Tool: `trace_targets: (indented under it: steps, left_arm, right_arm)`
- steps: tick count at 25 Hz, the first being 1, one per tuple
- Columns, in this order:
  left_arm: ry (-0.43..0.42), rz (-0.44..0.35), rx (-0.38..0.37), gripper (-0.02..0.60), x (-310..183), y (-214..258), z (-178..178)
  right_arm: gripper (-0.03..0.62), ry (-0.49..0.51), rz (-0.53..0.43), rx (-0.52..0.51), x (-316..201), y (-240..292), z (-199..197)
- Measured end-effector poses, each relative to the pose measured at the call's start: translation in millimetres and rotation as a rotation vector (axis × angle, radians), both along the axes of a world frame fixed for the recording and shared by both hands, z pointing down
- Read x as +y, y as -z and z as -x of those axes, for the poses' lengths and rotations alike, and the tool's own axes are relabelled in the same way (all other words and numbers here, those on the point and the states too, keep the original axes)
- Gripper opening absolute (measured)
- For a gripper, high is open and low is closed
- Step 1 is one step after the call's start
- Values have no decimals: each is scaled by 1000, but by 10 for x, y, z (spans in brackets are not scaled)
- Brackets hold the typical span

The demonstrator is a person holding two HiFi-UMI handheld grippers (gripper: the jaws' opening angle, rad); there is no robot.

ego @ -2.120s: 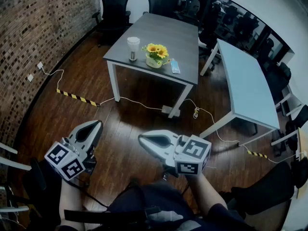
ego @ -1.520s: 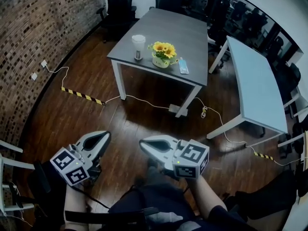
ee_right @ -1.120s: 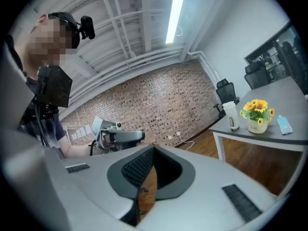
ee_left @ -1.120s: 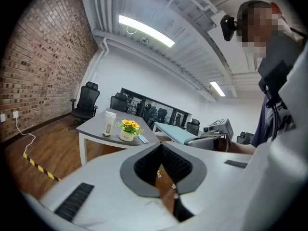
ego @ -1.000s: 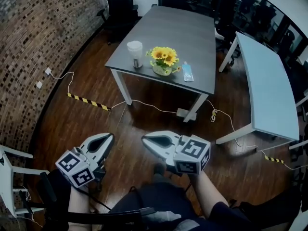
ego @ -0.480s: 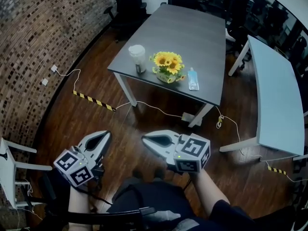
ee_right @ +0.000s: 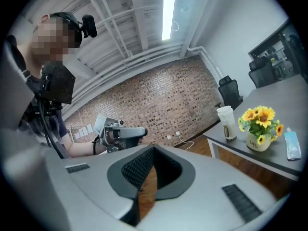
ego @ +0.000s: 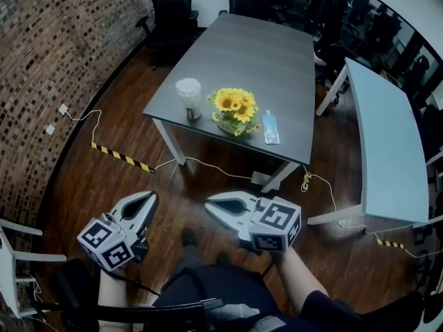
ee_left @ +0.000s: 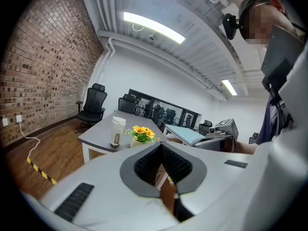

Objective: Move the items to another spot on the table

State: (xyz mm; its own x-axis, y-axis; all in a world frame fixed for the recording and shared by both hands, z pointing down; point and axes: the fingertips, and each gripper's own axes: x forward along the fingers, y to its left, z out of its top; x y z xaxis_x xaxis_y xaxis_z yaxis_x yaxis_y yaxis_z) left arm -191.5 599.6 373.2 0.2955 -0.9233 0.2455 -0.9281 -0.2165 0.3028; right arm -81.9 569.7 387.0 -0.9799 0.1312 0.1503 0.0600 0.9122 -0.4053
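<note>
On the near end of a dark grey table (ego: pixel 263 54) stand a white lidded cup (ego: pixel 188 98), a pot of yellow sunflowers (ego: pixel 232 110) and a flat pale blue packet (ego: pixel 270 128). The same cup (ee_left: pixel 117 131) and flowers (ee_left: pixel 142 134) show in the left gripper view; cup (ee_right: pixel 226 122), flowers (ee_right: pixel 260 124) and packet (ee_right: pixel 291 145) show in the right gripper view. My left gripper (ego: pixel 149 198) and right gripper (ego: pixel 207 203) hang shut and empty over the wooden floor, well short of the table.
A pale blue table (ego: pixel 384 137) stands to the right. Cables (ego: pixel 214 164) and striped floor tape (ego: pixel 118 156) run under and beside the grey table. Black office chairs (ego: pixel 169 5) stand at the far end, a brick wall (ego: pixel 48 68) on the left, a white chair (ego: pixel 14 258) at lower left.
The table with the cup, flowers and packet has come closer and larger in the head view. Both grippers stay shut, side by side, keeping their place in the picture.
</note>
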Motion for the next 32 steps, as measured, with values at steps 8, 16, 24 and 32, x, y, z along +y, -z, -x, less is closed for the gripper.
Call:
trace_targets:
  steps: [8, 16, 24, 32]
  left_arm:
    - [-57, -30, 63, -3, -300, -62, 632]
    - [-87, -49, 104, -3, -425, -130, 1345]
    - [-93, -109, 99, -3, -517, -79, 1781]
    - [-95, -55, 89, -3, -840, -234, 1956]
  right_arm:
    - [-17, -54, -26, 56, -180, -15, 582]
    - [-17, -95, -44, 121, -270, -50, 1290]
    - [-17, -118, -115, 134, -430, 54, 1761]
    - [-17, -118, -146, 173, -700, -116, 1911]
